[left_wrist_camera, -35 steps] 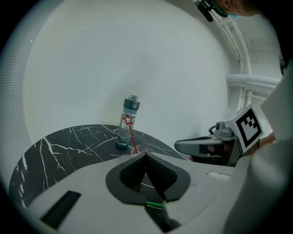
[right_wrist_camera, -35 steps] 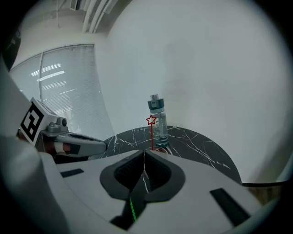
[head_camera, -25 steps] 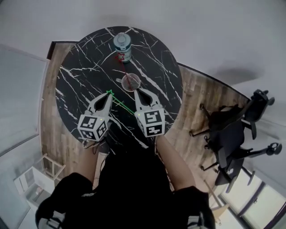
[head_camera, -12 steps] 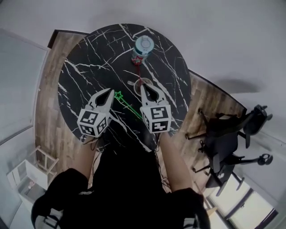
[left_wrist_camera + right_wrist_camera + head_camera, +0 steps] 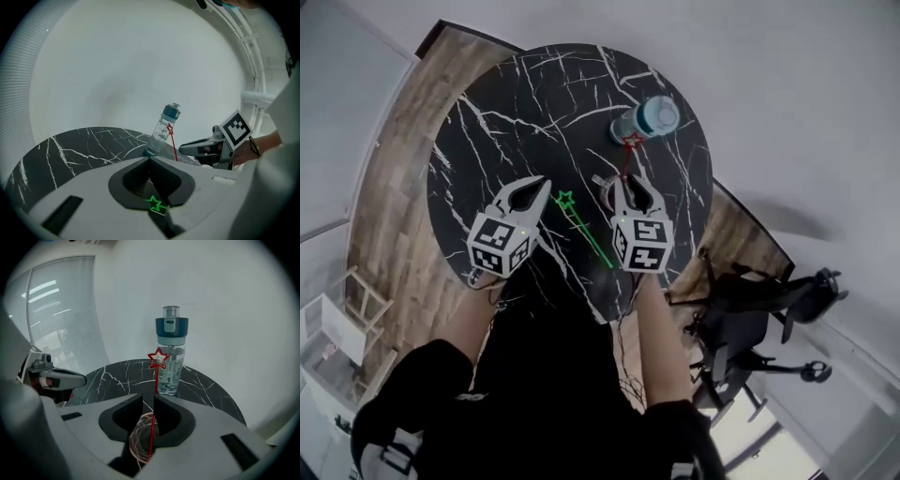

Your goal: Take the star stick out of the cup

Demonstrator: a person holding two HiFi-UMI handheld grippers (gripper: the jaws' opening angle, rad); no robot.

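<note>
A red star stick (image 5: 158,358) stands in a clear cup (image 5: 139,442) on the round black marble table (image 5: 487,122). My right gripper (image 5: 148,401) is right over the cup. Its jaws are open by a narrow gap, and the stick's shaft runs up through that gap against the right jaw. In the head view the gripper (image 5: 630,190) hides most of the cup. My left gripper (image 5: 532,187) hovers to the left, jaws shut and empty. A green star stick (image 5: 581,223) lies flat on the table between the two grippers.
A clear water bottle with a teal cap (image 5: 647,118) stands just beyond the cup, near the table's far right edge. Black office chairs (image 5: 750,319) stand on the wooden floor to the right. The person's legs are close against the table's near edge.
My right gripper has moved forward over the cup, and the red stick now sits between its jaws. The head view has swung, so the bottle shows further right. The left gripper stays about where it was.
</note>
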